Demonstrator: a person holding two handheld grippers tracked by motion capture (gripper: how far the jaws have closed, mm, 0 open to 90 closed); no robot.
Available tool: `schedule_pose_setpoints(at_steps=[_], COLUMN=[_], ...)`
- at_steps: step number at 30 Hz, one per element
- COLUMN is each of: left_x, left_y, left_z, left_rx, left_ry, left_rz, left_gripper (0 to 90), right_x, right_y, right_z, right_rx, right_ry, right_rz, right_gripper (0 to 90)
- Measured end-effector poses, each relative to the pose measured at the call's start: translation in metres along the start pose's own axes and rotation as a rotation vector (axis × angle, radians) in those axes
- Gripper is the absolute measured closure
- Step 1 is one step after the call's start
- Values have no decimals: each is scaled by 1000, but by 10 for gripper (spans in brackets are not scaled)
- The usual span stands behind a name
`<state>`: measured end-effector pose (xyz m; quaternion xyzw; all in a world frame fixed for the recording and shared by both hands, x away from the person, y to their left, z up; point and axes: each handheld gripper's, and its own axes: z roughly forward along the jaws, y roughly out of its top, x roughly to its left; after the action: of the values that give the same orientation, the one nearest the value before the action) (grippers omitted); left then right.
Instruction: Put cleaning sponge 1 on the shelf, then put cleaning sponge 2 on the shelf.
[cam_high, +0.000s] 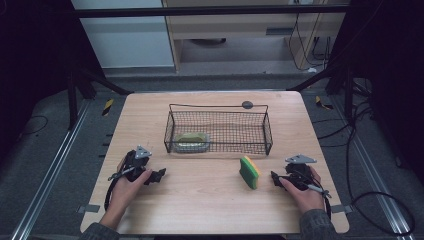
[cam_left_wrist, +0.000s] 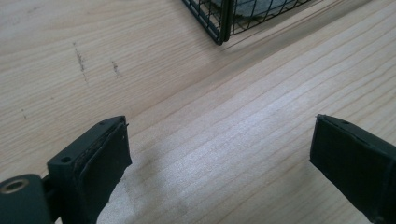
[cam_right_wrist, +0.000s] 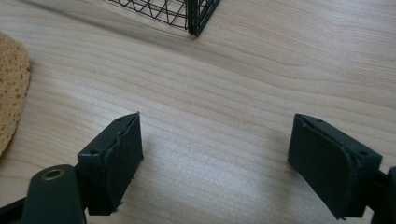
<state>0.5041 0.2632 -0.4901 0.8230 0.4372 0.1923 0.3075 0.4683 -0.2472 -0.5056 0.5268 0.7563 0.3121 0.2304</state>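
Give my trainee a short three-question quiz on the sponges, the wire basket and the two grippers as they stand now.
1. True or false: the green-and-yellow sponge standing on edge on the wooden table is inside the black wire mesh basket.
2. Which gripper is nearer that sponge? A) left gripper B) right gripper
3. What lies in the basket's left end?

Key
1. False; it stands outside, in front of the basket.
2. B
3. A second, flat greenish sponge.
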Motion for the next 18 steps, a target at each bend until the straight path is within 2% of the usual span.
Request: schedule_pose_setpoints(at_steps=[3,4,5,6,9,10,12,16,17,18], left_x=[1,0,0,0,0,1,3,3,3,3], left_y=[-1,-2,-3,-4,-5,-5,-7,-10,-10,-11], left_z=[3,6,7,9,10,10,11,12,12,13], left_rx=[20,31,40,35,38,35,20,-16,-16,-32], left_ry=[-3,2,5,-8,-8,-9,-13,-16,-16,-17], left_rz=[7,9,6,-13,-15,-17,-17,-24,-24,-24], left_gripper=[42,43,43,35,16,5,0,0,0,0], right_x=[2,2,2,4,8,13,16,31,31,38], right_y=[-1,-1,-1,-1,1,1,1,-1,-1,1], right_z=[-2,-5,-5,-10,-15,-21,-24,-36,-36,-42], right_rx=[-7,-6,-6,-3,14,35,45,114,114,130], right_ry=[2,17,17,31,32,35,42,82,82,88], right_rz=[1,8,8,10,-8,-35,-43,-73,-73,-87], right_gripper=[173,146,146,132,124,121,120,122,122,125])
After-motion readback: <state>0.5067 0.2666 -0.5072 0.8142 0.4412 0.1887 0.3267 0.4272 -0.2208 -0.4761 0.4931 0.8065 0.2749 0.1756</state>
